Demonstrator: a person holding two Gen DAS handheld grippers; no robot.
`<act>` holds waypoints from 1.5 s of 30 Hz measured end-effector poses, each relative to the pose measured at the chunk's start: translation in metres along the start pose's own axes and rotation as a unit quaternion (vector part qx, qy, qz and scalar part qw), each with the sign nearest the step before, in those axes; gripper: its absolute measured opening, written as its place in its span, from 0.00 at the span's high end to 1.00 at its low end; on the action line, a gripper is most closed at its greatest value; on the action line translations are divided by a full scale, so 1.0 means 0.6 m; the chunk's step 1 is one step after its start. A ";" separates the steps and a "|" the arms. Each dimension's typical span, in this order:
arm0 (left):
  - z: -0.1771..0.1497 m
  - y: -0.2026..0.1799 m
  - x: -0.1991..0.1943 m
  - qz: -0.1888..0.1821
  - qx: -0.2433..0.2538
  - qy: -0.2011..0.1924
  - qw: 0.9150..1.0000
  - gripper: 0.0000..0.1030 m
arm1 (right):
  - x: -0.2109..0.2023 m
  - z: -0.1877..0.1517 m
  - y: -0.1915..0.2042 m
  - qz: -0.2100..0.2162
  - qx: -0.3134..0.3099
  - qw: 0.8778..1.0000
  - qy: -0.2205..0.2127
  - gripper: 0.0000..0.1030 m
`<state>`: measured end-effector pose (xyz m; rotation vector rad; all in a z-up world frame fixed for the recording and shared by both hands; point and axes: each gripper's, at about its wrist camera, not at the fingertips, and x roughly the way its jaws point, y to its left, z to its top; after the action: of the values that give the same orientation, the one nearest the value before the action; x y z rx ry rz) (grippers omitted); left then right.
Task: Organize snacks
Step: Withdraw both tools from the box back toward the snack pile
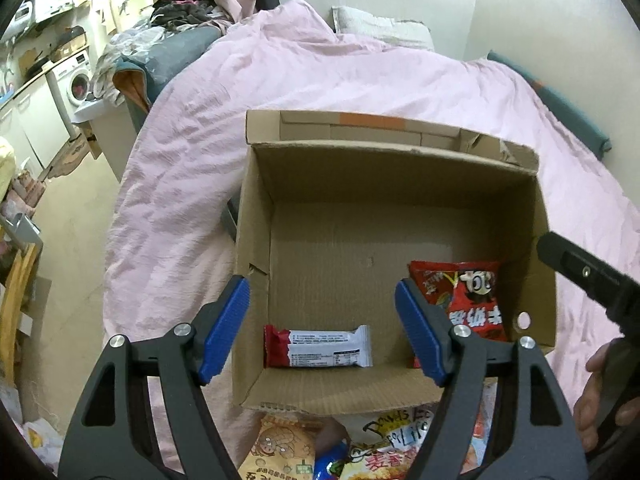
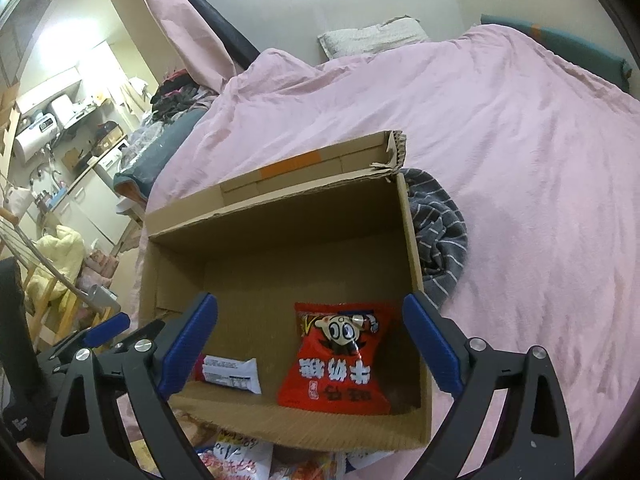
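Note:
An open cardboard box (image 1: 400, 168) (image 2: 280, 216) sits on a pink bed. Inside lie a white and red snack bar (image 1: 318, 347) (image 2: 230, 374) at the near left and a red snack bag with a cartoon face (image 1: 466, 296) (image 2: 338, 360) at the near right. My left gripper (image 1: 322, 328) is open and empty, hovering over the box's near edge above the bar. My right gripper (image 2: 310, 346) is open and empty, above the red bag. Several more snack packets (image 1: 340, 448) (image 2: 236, 456) lie on the bed in front of the box.
The pink duvet (image 1: 320, 72) (image 2: 500, 140) covers the bed. A striped grey cloth (image 2: 440, 232) lies right of the box. A pillow (image 2: 372, 38) is at the head. A washing machine (image 1: 76, 80) and cabinets stand far left. The right gripper's body (image 1: 588, 276) shows at the right.

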<state>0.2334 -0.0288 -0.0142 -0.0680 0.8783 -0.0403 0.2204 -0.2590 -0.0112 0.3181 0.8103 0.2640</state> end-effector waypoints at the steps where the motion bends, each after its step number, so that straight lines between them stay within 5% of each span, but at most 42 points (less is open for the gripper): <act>1: 0.000 0.002 -0.004 -0.004 -0.002 -0.002 1.000 0.30 | -0.006 -0.001 0.002 0.000 0.000 1.000 -0.001 0.07; 7: -0.008 0.013 -0.037 -0.010 -0.014 -0.009 1.000 0.29 | -0.048 -0.018 0.022 0.009 -0.014 1.000 -0.014 0.07; 12: -0.027 0.024 -0.072 -0.009 -0.025 -0.021 0.999 0.16 | -0.079 -0.044 0.027 0.014 -0.013 1.000 -0.015 0.06; 15: -0.039 0.031 -0.091 -0.014 -0.029 -0.021 0.999 0.15 | -0.096 -0.060 0.028 0.017 -0.010 1.000 -0.016 0.00; 45: -0.180 0.079 -0.164 0.010 -0.052 0.031 0.998 0.15 | -0.172 -0.165 0.011 -0.008 -0.011 1.000 0.017 0.00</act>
<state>0.0879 0.0201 -0.0112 -0.1555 0.9419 0.0217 0.0779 -0.2714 -0.0040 0.2867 0.8418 0.2633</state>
